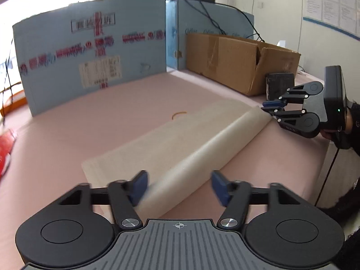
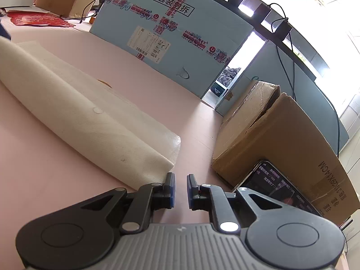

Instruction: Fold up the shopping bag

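A beige shopping bag [image 1: 180,144] lies flat on the pink table, its near long edge folded over into a raised curl. My left gripper [image 1: 178,187] is open, its blue pads on either side of the curl's near end without gripping it. My right gripper [image 2: 181,190] is open with a narrow gap, empty, just off the bag's [image 2: 90,112] near corner. In the left wrist view the right gripper [image 1: 268,108] sits at the fold's far end, touching the edge.
A brown cardboard box [image 1: 238,60] and a dark phone [image 1: 280,85] stand at the right. A blue board [image 1: 90,54] walls the back. A rubber band [image 1: 178,114] lies beyond the bag. Red paper [image 1: 5,153] lies far left. The table edge [image 1: 324,157] runs along the right.
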